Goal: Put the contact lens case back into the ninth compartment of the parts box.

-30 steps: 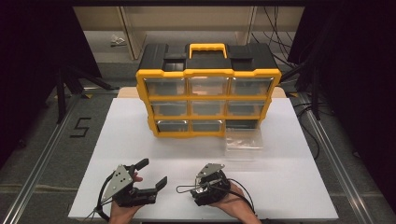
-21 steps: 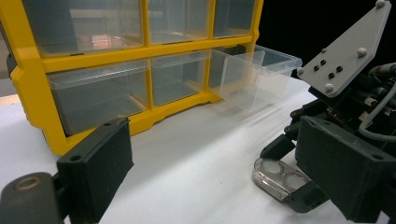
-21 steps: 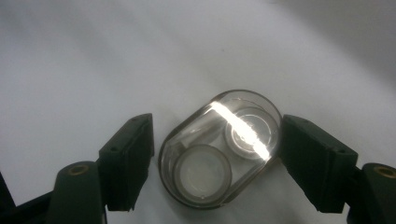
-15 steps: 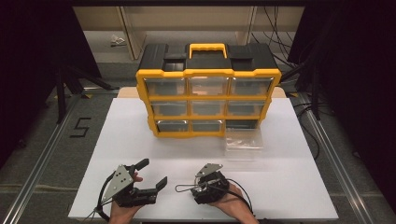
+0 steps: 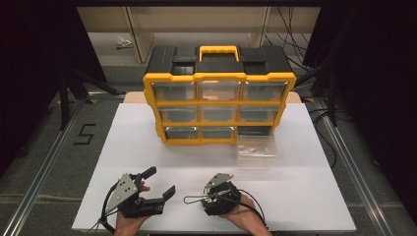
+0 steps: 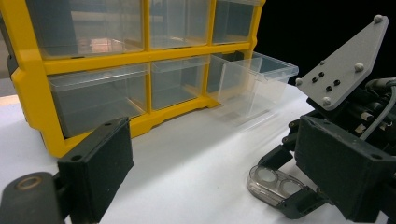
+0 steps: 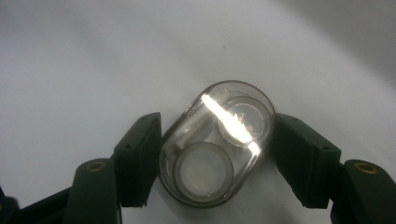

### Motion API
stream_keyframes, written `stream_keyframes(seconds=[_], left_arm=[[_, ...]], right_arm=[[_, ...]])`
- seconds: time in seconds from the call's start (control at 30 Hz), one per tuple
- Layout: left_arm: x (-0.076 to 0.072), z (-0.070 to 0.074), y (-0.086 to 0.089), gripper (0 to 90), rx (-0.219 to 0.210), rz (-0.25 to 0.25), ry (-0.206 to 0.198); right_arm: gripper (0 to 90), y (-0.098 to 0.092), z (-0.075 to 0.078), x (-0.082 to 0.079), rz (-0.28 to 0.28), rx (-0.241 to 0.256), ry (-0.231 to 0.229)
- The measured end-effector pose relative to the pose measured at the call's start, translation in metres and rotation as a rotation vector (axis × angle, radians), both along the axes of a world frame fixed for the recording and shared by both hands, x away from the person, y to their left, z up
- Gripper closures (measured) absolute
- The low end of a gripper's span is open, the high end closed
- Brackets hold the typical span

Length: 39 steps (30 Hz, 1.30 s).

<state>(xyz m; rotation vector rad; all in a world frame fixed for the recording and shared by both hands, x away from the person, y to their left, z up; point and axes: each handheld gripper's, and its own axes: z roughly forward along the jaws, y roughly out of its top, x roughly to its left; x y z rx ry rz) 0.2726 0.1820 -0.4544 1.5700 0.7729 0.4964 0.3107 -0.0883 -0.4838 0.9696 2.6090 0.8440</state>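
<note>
A yellow and black drawer cabinet (image 5: 219,93) stands at the far middle of the white table (image 5: 305,196), at twelve o'clock from the two hands. Just in front of its lower right corner, at about one o'clock from the right gripper, a clear drawer (image 5: 256,151) lies pulled out on the table; the cabinet's bottom right slot behind it is dark. In the left gripper view the same clear drawer (image 6: 254,79) sits just beside the cabinet (image 6: 116,60), well apart from both grippers. The stretch of table between the grippers and the cabinet is bare.

The small clear case (image 7: 217,142), oval with two round wells, lies on the table near the front edge. In the right gripper view it sits between the two black jaws, which press on its sides, so the right gripper (image 7: 217,154) is grasping the case. From the left gripper view the case (image 6: 273,183) shows low at four o'clock, pinched at the tip of the right gripper (image 6: 285,186).

In the high view the right gripper (image 5: 196,199) lies low over the table and points to nine o'clock, the hand (image 5: 246,216) beneath it. The left gripper (image 5: 158,183) points toward two o'clock, its jaws spread wide and holding nothing, the left hand (image 5: 129,221) behind it.
</note>
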Motion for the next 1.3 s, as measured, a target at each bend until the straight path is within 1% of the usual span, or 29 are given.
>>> stream_keyframes(seconds=[0.17, 0.23, 0.27, 0.33, 0.5, 0.6, 0.67, 0.8, 0.83, 0.93, 1.2, 1.3], left_arm=[[0.0, 0.0, 0.0, 11.1, -0.003, -0.005, 0.003], [0.001, 0.0, 0.001, 11.1, -0.027, -0.016, 0.008], [0.001, 0.0, 0.002, 11.2, -0.034, -0.013, 0.009], [0.001, 0.0, 0.003, 11.3, -0.032, -0.009, 0.009], [0.001, 0.0, 0.001, 11.4, -0.025, -0.012, 0.007], [0.001, 0.0, 0.001, 11.5, -0.022, -0.011, 0.008], [0.001, 0.0, 0.001, 11.5, -0.021, -0.01, 0.009], [0.001, 0.0, 0.001, 11.6, -0.019, -0.008, 0.009], [0.001, 0.0, 0.001, 11.6, -0.018, -0.008, 0.009], [0.001, 0.0, 0.0, 11.6, -0.017, -0.008, 0.008], [0.0, 0.0, -0.001, 11.6, -0.01, -0.01, 0.004], [0.0, 0.0, -0.001, 11.7, -0.009, -0.009, 0.007]], right_arm=[[36.8, 0.0, 0.0, 0.0, 0.001, -0.004, -0.004], [38.2, 0.0, 0.0, -0.001, 0.004, -0.006, -0.003], [40.0, 0.001, 0.0, -0.001, 0.002, -0.004, -0.001], [45.4, 0.001, 0.001, -0.002, 0.012, -0.002, -0.003], [47.0, 0.0, 0.001, -0.001, 0.018, 0.0, -0.004], [49.3, 0.001, 0.001, -0.002, 0.005, 0.002, -0.007], [49.4, 0.0, 0.001, -0.001, 0.013, -0.001, -0.008], [49.6, 0.0, 0.002, -0.002, 0.009, 0.002, -0.003], [49.6, 0.0, 0.002, -0.001, 0.017, 0.002, -0.005], [49.6, -0.001, 0.005, -0.002, 0.017, 0.017, 0.002], [49.7, -0.007, 0.018, 0.0, 0.011, 0.064, -0.039], [49.7, -0.01, 0.022, 0.001, 0.003, 0.074, -0.042]])
